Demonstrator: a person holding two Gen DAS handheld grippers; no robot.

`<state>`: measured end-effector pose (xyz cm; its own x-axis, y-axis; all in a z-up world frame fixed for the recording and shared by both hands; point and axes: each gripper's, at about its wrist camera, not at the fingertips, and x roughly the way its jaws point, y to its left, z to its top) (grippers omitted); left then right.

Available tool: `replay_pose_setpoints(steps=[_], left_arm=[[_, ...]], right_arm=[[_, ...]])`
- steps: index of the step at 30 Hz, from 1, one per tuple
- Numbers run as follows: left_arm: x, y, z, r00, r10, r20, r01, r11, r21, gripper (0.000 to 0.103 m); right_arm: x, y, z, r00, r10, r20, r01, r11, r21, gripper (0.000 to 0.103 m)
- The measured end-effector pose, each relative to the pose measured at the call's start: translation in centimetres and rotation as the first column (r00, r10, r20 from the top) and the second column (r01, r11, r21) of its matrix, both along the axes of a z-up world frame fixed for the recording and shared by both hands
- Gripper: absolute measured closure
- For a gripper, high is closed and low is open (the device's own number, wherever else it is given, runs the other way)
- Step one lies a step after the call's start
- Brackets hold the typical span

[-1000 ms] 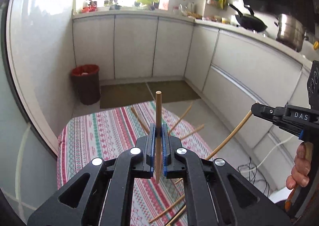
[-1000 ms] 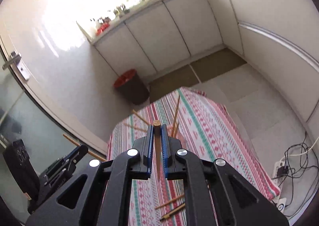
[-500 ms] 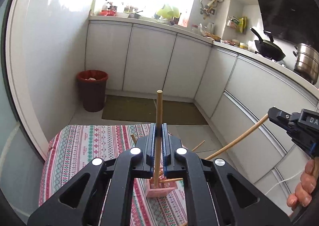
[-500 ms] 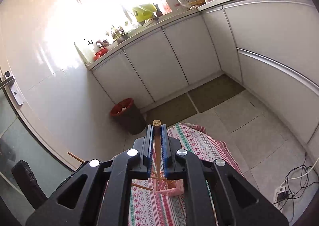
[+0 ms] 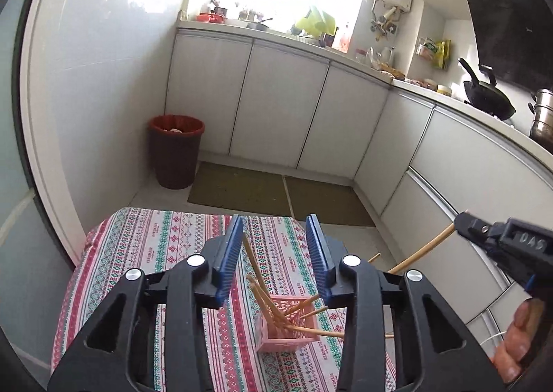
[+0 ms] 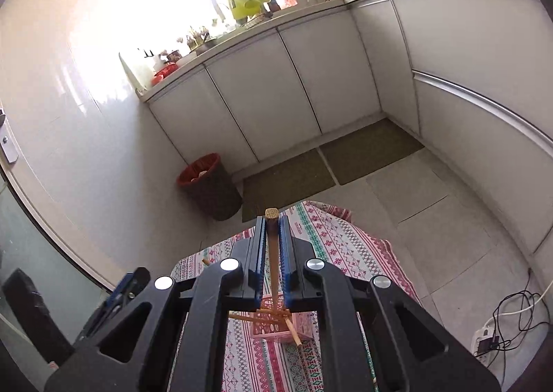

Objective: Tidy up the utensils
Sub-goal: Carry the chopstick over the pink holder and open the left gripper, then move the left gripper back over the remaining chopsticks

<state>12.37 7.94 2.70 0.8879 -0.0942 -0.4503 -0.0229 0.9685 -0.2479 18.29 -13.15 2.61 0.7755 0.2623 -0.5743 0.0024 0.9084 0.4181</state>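
Note:
A pink slotted basket [image 5: 288, 331] stands on the patterned tablecloth [image 5: 166, 246] and holds several wooden chopsticks [image 5: 266, 295] leaning out of it. My left gripper [image 5: 276, 253] is open and empty above the basket. My right gripper [image 6: 273, 250] is shut on a wooden chopstick [image 6: 272, 253], held upright above the basket [image 6: 273, 326]. In the left wrist view the right gripper [image 5: 497, 240] is at the right edge with its chopstick [image 5: 421, 250] slanting down toward the basket.
A red-lined waste bin [image 5: 174, 150] stands on the floor beyond the table by white cabinets [image 5: 276, 105]. Floor mats [image 5: 276, 195] lie past the table's far edge. A power strip with cables [image 6: 494, 340] lies on the floor at the right.
My left gripper has opened and let its chopstick drop into the pink basket. Both grippers have risen and tilted up over the basket. The right gripper still holds its chopstick.

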Motion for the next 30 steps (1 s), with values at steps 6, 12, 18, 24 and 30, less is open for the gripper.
replay_pose_setpoints(steps=[6, 12, 18, 24, 30], left_arm=[[-0.4, 0.3, -0.2, 0.999, 0.034, -0.019, -0.033, 0.999, 0.044, 0.058], [-2.2, -0.7, 0.4, 0.996, 0.083, 0.024, -0.085, 0.988, 0.130, 0.030], [-3.6, -1.7, 0.4, 0.995, 0.091, 0.032, -0.096, 0.975, 0.201, 0.021], [-4.6, -2.7, 0.3, 0.996, 0.091, 0.018, -0.092, 0.961, 0.259, 0.008], [-5.5, -3.2, 0.0, 0.996, 0.089, 0.012, -0.088, 0.954, 0.286, 0.007]], right_arm=[[1.3, 1.9, -2.3, 0.996, 0.051, -0.071, -0.053, 0.998, -0.026, 0.071], [-0.9, 2.7, -2.6, 0.999, 0.003, -0.033, -0.009, 0.984, -0.177, 0.050], [-3.3, 2.7, -2.8, 0.999, -0.034, -0.009, 0.031, 0.960, -0.277, 0.042], [-5.3, 2.6, -2.8, 0.999, -0.041, 0.002, 0.039, 0.951, -0.308, 0.029], [-7.5, 2.0, -3.0, 0.995, -0.094, 0.032, 0.099, 0.929, -0.355, 0.012]])
